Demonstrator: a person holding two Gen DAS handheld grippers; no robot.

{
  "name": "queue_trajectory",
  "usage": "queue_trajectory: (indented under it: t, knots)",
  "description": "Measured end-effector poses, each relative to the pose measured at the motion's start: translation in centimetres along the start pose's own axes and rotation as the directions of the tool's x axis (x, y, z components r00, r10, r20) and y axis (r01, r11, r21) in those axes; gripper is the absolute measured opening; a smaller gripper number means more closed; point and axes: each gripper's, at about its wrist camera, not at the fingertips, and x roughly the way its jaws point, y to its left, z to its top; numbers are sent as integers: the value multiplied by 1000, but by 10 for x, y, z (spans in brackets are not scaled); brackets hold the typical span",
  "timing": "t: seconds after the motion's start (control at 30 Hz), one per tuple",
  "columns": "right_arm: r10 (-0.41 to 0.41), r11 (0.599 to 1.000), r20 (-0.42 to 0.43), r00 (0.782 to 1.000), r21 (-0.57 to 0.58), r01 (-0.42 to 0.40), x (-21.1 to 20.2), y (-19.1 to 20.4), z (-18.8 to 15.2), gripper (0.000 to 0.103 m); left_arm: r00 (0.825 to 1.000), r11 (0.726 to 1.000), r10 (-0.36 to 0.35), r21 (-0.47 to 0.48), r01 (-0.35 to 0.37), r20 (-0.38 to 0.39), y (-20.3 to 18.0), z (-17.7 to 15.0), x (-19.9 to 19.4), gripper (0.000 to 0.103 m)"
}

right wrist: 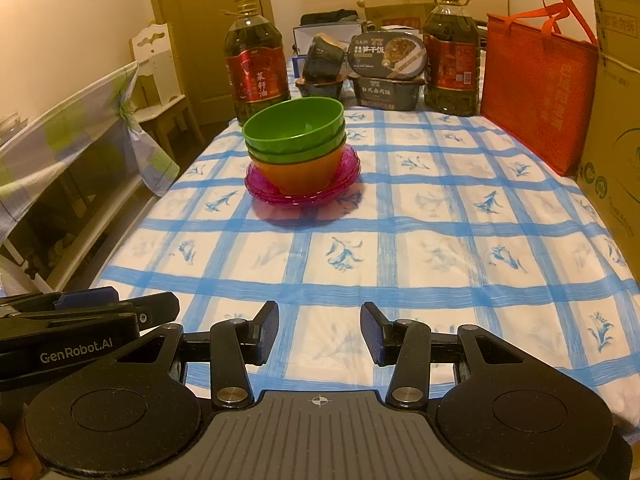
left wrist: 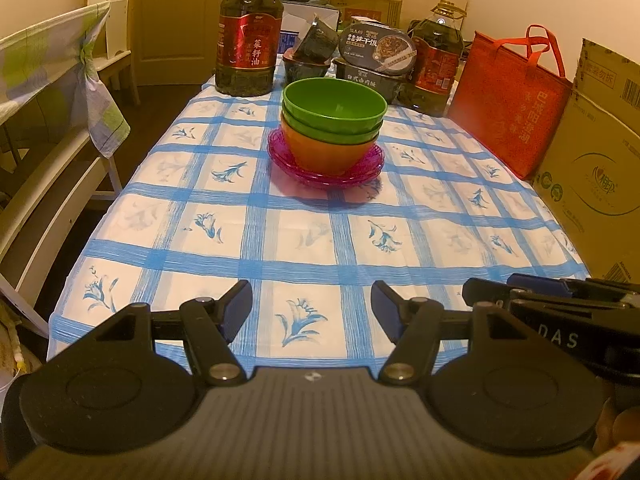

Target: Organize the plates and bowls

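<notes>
Two green bowls [left wrist: 334, 106] [right wrist: 294, 122] sit nested in an orange bowl [left wrist: 326, 150] [right wrist: 300, 170], all on a stack of pink plates [left wrist: 324, 174] [right wrist: 302, 192] in the middle of the blue-checked table [left wrist: 304, 236] [right wrist: 400, 240]. My left gripper [left wrist: 312, 310] is open and empty over the table's near edge, well short of the stack. My right gripper [right wrist: 319, 330] is open and empty too, close beside the left one. Each gripper shows at the edge of the other's view, right [left wrist: 552, 300] and left [right wrist: 88, 312].
Two large oil bottles [left wrist: 248, 36] [left wrist: 434, 60], stacked food boxes [left wrist: 374, 60], a red bag [left wrist: 512, 100] and a cardboard box [left wrist: 600, 152] line the far and right sides. A covered chair [left wrist: 48, 92] stands left of the table.
</notes>
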Motion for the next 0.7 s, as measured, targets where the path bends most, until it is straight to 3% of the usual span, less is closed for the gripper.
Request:
queue_trajectory:
  t: [0.7]
  knots:
    - [-2, 1000, -5, 1000, 4, 2, 1, -3, 0, 46, 1000, 1000, -5, -6, 5, -4, 0, 0, 1, 63]
